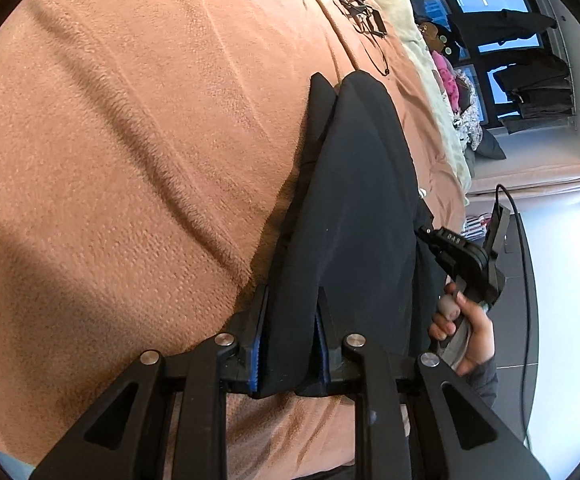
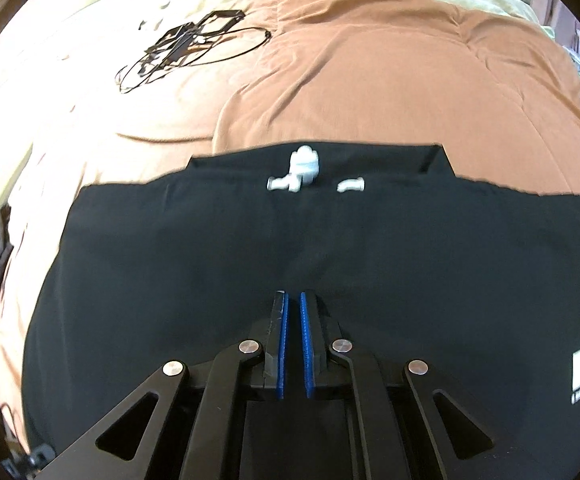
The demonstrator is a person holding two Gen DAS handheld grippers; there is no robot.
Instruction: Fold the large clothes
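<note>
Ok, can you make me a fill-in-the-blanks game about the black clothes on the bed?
1. The left gripper is shut on a fold of ____ cloth.
2. The black garment lies on a ____ blanket.
3. The drawstring tips on the garment are ____.
4. The right gripper holds ____.

Missing words: black; brown; white; nothing

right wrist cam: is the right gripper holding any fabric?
No. The right gripper is shut with only a bare slit between its blue pads, hovering above the black garment.
</note>
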